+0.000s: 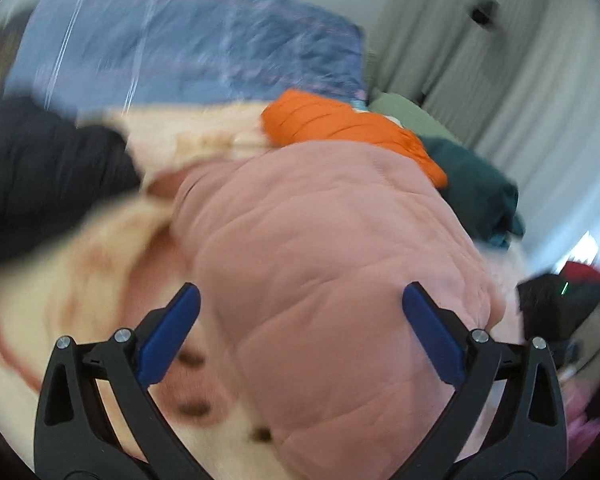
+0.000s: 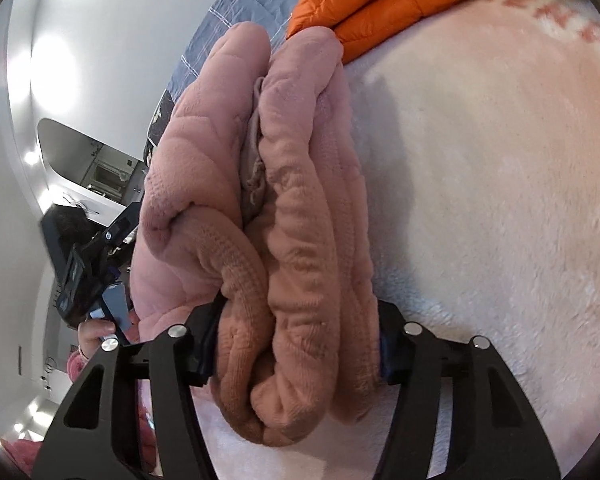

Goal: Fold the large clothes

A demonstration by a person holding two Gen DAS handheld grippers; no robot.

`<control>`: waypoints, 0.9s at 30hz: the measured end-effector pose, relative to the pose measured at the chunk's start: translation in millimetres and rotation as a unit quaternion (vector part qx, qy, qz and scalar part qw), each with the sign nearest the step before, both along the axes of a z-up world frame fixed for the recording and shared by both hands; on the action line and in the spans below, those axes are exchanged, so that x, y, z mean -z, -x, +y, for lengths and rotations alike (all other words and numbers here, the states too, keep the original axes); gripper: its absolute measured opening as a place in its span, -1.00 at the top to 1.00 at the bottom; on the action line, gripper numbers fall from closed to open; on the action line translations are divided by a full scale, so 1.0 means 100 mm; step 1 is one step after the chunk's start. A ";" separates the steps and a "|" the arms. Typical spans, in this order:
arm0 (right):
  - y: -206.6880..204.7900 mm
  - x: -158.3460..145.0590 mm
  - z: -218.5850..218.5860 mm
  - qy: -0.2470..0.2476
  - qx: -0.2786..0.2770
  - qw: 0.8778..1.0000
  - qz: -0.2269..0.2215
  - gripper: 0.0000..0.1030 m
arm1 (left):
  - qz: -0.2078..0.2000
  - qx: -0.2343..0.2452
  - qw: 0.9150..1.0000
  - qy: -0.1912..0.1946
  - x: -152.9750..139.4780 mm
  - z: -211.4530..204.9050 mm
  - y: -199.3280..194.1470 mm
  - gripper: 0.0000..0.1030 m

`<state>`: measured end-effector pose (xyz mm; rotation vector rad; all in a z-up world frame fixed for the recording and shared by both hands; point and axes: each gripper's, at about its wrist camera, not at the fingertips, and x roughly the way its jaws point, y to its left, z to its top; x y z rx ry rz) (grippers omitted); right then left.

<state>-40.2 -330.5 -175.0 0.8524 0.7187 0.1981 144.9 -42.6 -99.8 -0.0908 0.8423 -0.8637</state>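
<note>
A thick pink quilted garment (image 1: pixel 320 240) lies folded into a bundle on a cream fleece blanket (image 2: pixel 480 200) with reddish lettering. In the right wrist view the bundle (image 2: pixel 300 208) stands on edge in several layers, and my right gripper (image 2: pixel 296 344) is shut on its near end, pads pressed into the cloth on both sides. My left gripper (image 1: pixel 300 292) hovers over the flat top of the garment, its blue pads (image 1: pixel 172 336) wide apart with nothing between them; this view is blurred. The left gripper (image 2: pixel 112 304) also shows beside the bundle's left side, held by a hand.
An orange puffer jacket (image 1: pixel 340 124) lies just beyond the pink garment. A dark teal garment (image 1: pixel 476 188) sits to its right and a black one (image 1: pixel 40 168) at the left. Blue checked bedding (image 1: pixel 200 40) rises behind, with pale curtains (image 1: pixel 520 80) at the right.
</note>
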 end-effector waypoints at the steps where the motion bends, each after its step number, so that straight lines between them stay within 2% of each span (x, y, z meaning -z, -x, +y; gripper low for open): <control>1: 0.00 -0.01 0.02 0.009 0.001 1.000 0.001 -0.22 | 0.017 -0.012 1.000 0.013 0.05 0.06 -0.08 -0.96; 4: 0.06 -0.02 0.04 0.020 0.005 1.000 0.004 -0.27 | 0.073 -0.030 0.995 0.059 0.21 0.14 -0.35 -0.96; 6: 0.07 -0.02 0.02 0.021 0.006 1.000 0.007 -0.29 | 0.138 -0.004 0.986 0.094 0.38 0.09 -0.56 -0.96; 7: 0.07 -0.02 0.01 0.020 0.006 1.000 0.008 -0.30 | 0.178 0.010 0.977 0.114 0.49 0.06 -0.66 -0.96; 8: 0.05 -0.01 0.03 0.018 0.006 1.000 0.010 -0.32 | 0.199 0.017 0.972 0.124 0.56 0.02 -0.72 -0.96; 9: 0.04 0.00 0.03 0.016 0.007 1.000 0.012 -0.38 | 0.201 0.022 0.971 0.125 0.60 -0.01 -0.75 -0.96; 12: -0.01 0.05 -0.01 0.005 0.006 1.000 0.018 -0.48 | 0.186 0.045 0.973 0.126 0.63 -0.07 -0.78 -0.96; 14: -0.03 0.05 -0.01 0.012 0.006 1.000 0.014 -0.45 | 0.175 0.050 0.975 0.126 0.63 -0.07 -0.76 -0.96; 15: 0.00 0.02 0.01 0.020 0.008 1.000 0.007 -0.29 | 0.164 0.050 0.977 0.125 0.62 -0.07 -0.74 -0.96; 18: 0.11 -0.19 0.14 0.076 0.015 0.997 -0.016 -0.01 | 0.104 0.050 0.987 0.116 0.45 -0.07 -0.59 -0.76; 22: 0.23 -0.48 0.22 0.095 0.015 0.994 -0.061 0.07 | 0.033 0.046 0.990 0.127 0.06 0.03 -0.39 -0.48; 23: 0.26 -0.63 0.27 0.113 0.011 0.990 -0.086 0.08 | 0.018 0.046 0.990 0.133 -0.05 0.06 -0.36 -0.44; 27: 0.24 -1.04 0.37 0.151 -0.010 0.978 -0.141 0.08 | -0.020 0.049 0.985 0.165 -0.49 0.20 -0.33 -0.44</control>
